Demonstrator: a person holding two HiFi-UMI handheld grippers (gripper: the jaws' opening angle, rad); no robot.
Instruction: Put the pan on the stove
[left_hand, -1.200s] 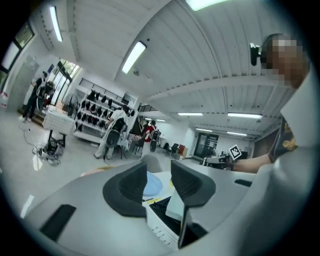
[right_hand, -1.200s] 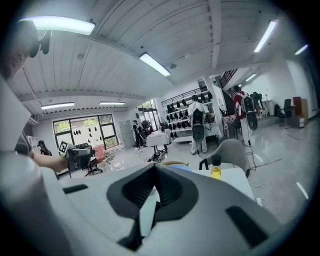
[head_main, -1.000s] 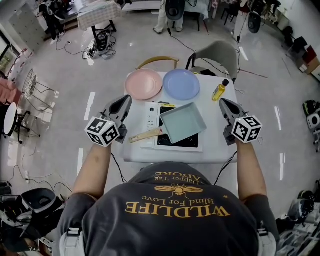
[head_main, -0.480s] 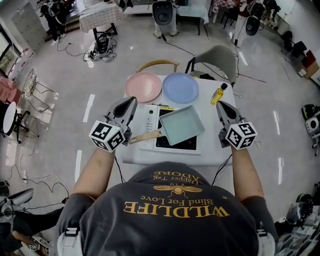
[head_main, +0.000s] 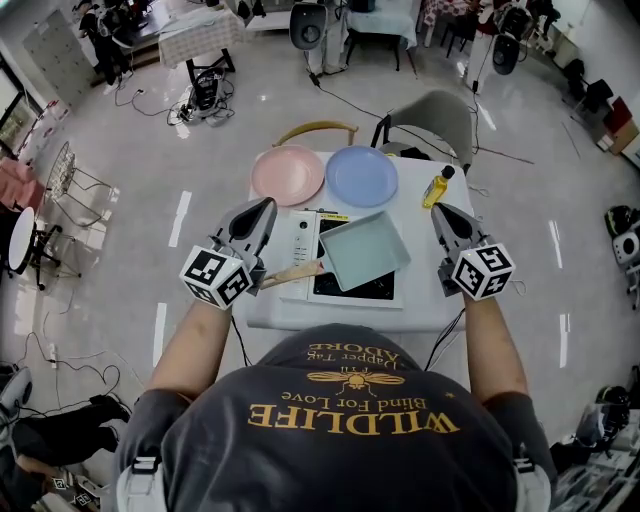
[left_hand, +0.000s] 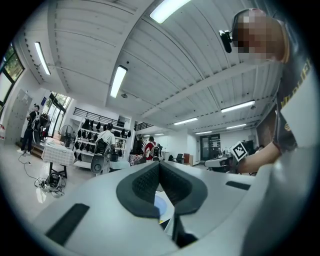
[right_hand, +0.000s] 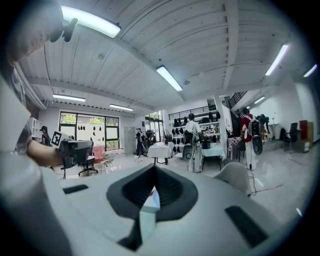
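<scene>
Resting aslant on the black induction stove (head_main: 350, 288), a pale green square metal pan (head_main: 365, 250) already sits in place on the white worktop (head_main: 425, 300).
Both the left tongs (head_main: 266, 208) and right tongs (head_main: 441, 211) hover clenched and empty. The pan looks rigid, light and smooth-sided, and is best taken by its wooden handle (head_main: 292, 272), just beside the left tongs.

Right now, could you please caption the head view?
Pan resting on stove, with left hand-held gripper and right hand-held gripper shut on either side.
</scene>
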